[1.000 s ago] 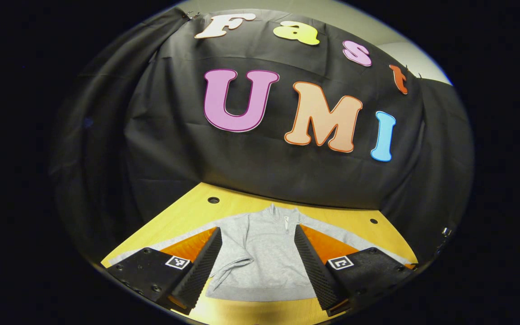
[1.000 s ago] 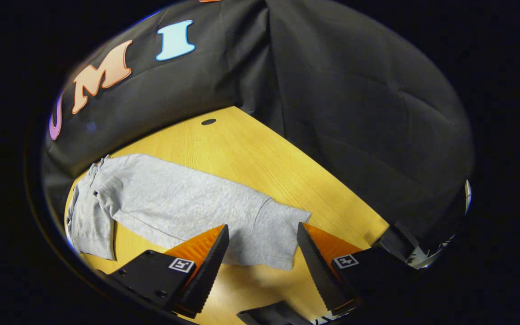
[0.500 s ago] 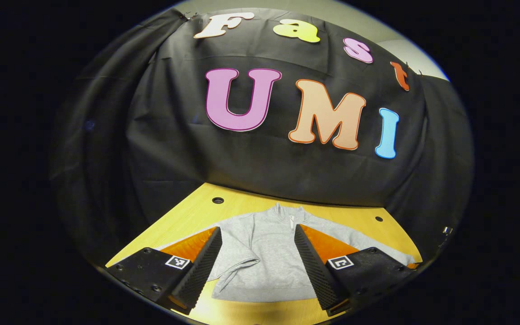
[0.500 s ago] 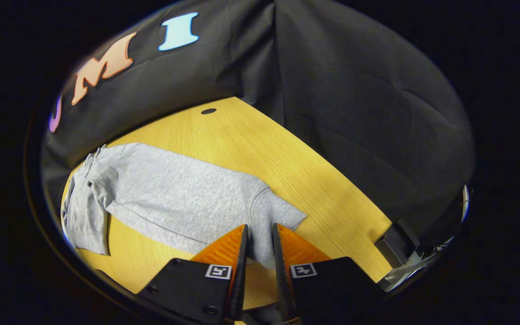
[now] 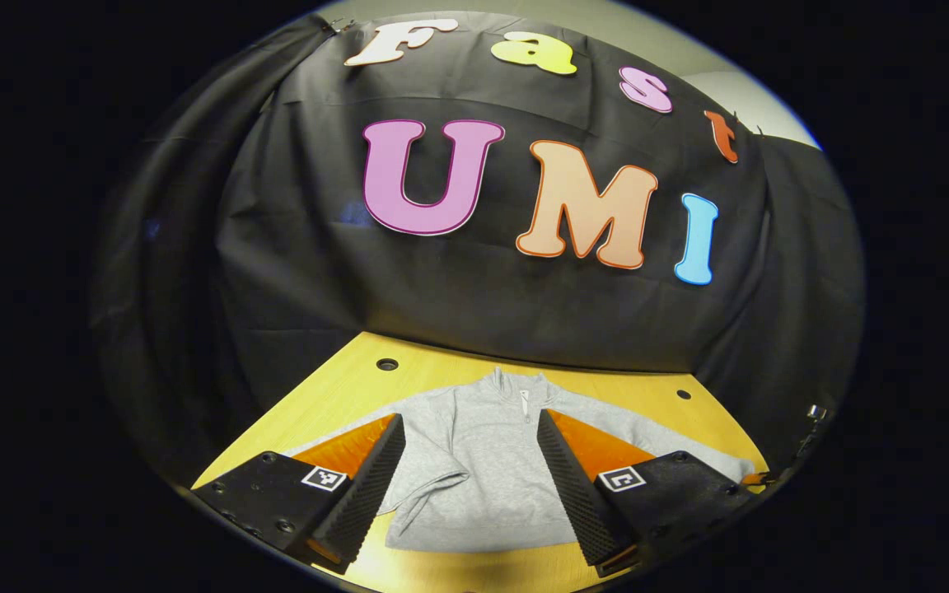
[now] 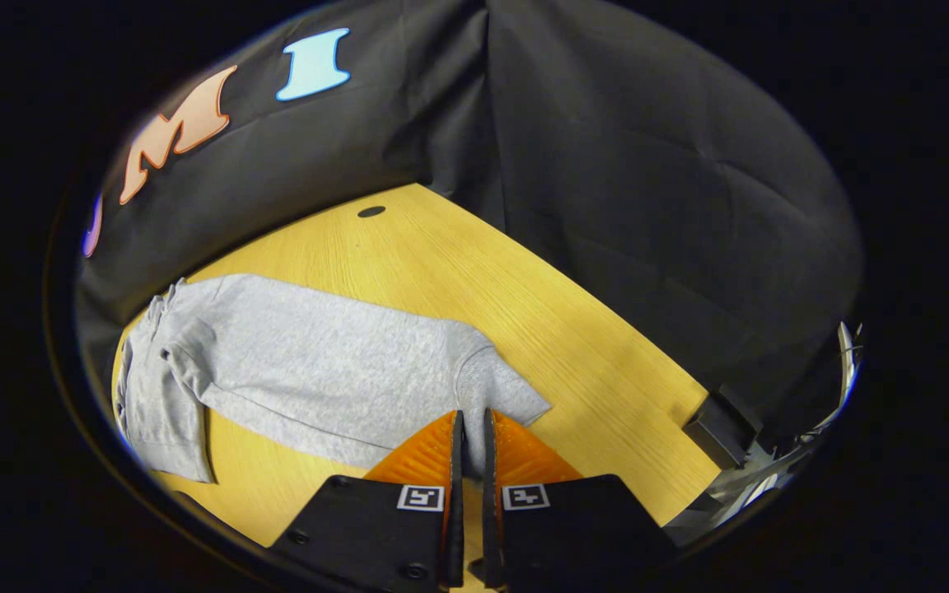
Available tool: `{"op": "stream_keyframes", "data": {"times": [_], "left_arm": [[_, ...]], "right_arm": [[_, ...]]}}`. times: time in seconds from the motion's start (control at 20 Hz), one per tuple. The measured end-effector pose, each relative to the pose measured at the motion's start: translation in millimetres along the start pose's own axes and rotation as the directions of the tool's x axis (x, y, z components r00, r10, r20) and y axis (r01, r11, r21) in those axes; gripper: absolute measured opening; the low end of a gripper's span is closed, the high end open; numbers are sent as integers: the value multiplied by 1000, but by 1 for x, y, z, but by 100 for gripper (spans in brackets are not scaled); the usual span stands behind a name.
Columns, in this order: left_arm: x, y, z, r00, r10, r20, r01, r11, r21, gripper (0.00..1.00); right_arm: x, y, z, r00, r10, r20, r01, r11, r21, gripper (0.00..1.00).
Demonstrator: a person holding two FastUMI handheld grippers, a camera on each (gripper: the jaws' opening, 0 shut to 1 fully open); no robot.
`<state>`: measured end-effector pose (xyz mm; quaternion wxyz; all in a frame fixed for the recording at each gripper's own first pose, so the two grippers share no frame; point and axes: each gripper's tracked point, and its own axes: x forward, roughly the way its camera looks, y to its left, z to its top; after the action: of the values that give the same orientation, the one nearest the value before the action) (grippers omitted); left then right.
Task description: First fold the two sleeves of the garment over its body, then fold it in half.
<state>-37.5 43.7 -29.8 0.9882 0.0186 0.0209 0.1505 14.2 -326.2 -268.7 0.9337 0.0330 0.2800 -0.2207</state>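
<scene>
Grey garment (image 5: 483, 461) lying flat on the yellow table (image 6: 483, 272), collar toward the booth's back wall, hem toward the near edge. One sleeve already folded in over the body (image 5: 429, 473), its cuff resting on the front panel in the left gripper view. Other sleeve (image 6: 334, 371) stretched straight out across the table in the right gripper view, not yet folded. By that reckoning, roughly a third done: one sleeve over, one to go, then the fold in half.

Right tongs (image 6: 468, 461) pinched nearly together on the cuff end (image 6: 499, 403) of the outstretched sleeve, cloth caught between both fingers, so clamped on that sleeve. Left tongs (image 5: 470, 473) spread wide apart above the garment's body, gripping nothing, fingers framing the chest and zip.

Looks like the lift-and-carry of the second sleeve coming up next.

Plenty of bare table beyond the sleeve, out toward the far corner and the small round hole (image 6: 371, 212) in the top. Less room on the near side: hem close to the table's front edge, cuff near the right-hand edge. Dark block (image 6: 722, 428) sitting at the table's right margin, apart from the cloth. Black cloth wall close behind the collar, so little room past the neckline.
</scene>
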Motion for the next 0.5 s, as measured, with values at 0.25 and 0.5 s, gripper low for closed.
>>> {"op": "stream_keyframes", "data": {"times": [0.25,0.5], "left_arm": [[3,5,-2,999,-35,-1,35,999,-5,94],[3,25,-2,998,-60,3,60,998,-6,95]], "right_arm": [[-28,35,21,997,51,51,-55,994,93,12],[-59,94,46,986,108,125,-120,988,95,11]]}}
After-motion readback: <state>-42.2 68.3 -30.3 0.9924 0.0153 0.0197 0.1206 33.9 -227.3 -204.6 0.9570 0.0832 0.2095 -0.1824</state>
